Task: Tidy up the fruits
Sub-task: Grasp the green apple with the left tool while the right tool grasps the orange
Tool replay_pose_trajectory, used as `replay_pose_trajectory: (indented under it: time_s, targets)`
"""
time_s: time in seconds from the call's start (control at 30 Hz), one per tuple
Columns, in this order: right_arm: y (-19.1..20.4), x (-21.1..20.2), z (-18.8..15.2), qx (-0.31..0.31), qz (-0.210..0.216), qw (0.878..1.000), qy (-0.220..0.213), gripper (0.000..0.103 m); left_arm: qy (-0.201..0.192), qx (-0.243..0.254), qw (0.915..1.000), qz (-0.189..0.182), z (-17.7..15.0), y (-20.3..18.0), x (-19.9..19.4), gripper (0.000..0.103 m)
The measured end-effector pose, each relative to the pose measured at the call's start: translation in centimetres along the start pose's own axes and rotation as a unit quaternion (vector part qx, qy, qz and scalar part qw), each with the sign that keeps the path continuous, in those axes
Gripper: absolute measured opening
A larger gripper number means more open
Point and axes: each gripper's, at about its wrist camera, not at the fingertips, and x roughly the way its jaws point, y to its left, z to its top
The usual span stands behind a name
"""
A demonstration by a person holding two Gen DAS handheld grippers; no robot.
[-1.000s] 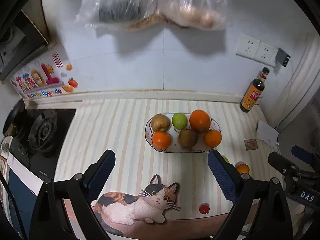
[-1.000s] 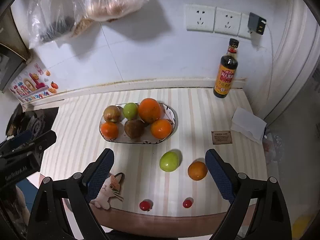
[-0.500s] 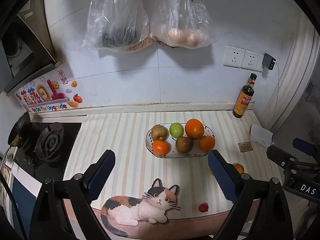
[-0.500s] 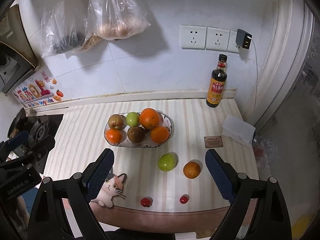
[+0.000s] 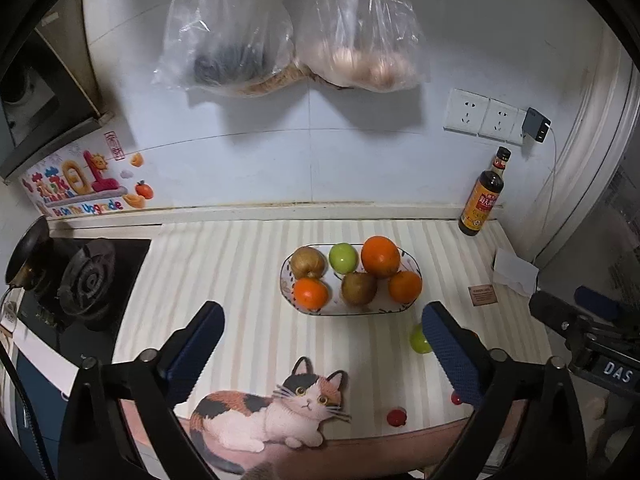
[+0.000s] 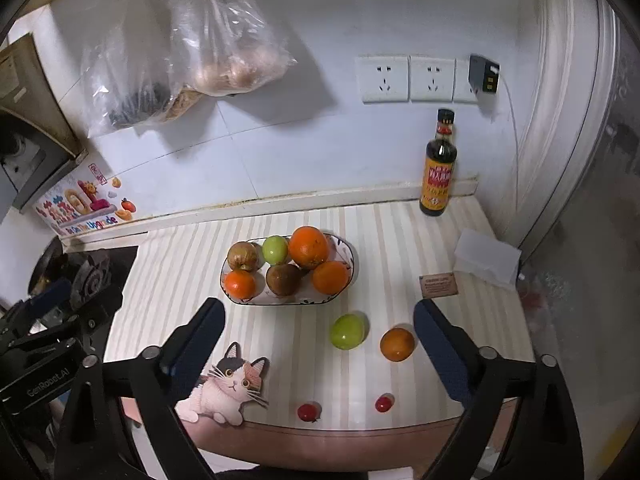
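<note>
A white oval fruit bowl [image 6: 347, 255] [image 5: 414, 266] sits mid-counter holding oranges, a green apple and brown fruits. In the right wrist view a loose green apple [image 6: 347, 331] and a loose orange [image 6: 397, 344] lie on the counter in front of the bowl, with two small red tomatoes [image 6: 308, 412] [image 6: 384, 403] near the front edge. The left wrist view shows the green apple [image 5: 418, 339] half hidden behind a finger, and a tomato [image 5: 396, 417]. My left gripper [image 5: 320, 354] and right gripper [image 6: 318, 350] are both open and empty, above the counter's front edge.
A dark sauce bottle [image 6: 438, 172] stands at the back right under wall sockets [image 6: 408, 79]. A gas stove [image 5: 86, 280] lies at the left. Plastic bags [image 5: 296, 40] hang on the wall. A cat sticker [image 5: 276, 412], a small card [image 6: 439, 285] and a white paper [image 6: 486, 258] lie on the counter.
Both grippers have pulled back and up from the counter, so the bowl and loose fruits look smaller and farther. Nothing on the counter has moved.
</note>
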Motion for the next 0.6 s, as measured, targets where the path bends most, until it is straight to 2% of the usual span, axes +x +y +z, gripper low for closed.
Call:
replay_pose_trajectory:
  time_s: [0.2, 0.33, 0.43, 0.53, 0.6]
  targets:
    - [-4.3, 5.3, -1.0, 0.040, -0.016, 0.998, 0.044, 0.098, 0.047, 0.014, 0.9987, 0.010, 0.1, -1.7, 5.5, 0.102]
    - [-7.9, 10.6, -2.7, 0.069, -0.029, 0.993, 0.091, 0.095, 0.100, 0.023, 0.9947, 0.004, -0.6, -3.6, 10.6, 0.102]
    - [-10.5, 15.1, -4.3, 0.094, -0.031, 0.986, 0.133, 0.093, 0.166, 0.014, 0.9858, -0.020, -1.1, -4.9, 15.1, 0.102]
    - [-12.6, 19.1, -5.9, 0.111, -0.033, 0.979, 0.166, 0.092, 0.216, 0.009, 0.9759, -0.031, -1.7, -6.1, 18.9, 0.102]
    - [-13.5, 21.0, -6.8, 0.123, -0.026, 0.975, 0.183, 0.081, 0.251, 0.002, 0.9663, -0.056, -2.2, -7.0, 21.2, 0.102]
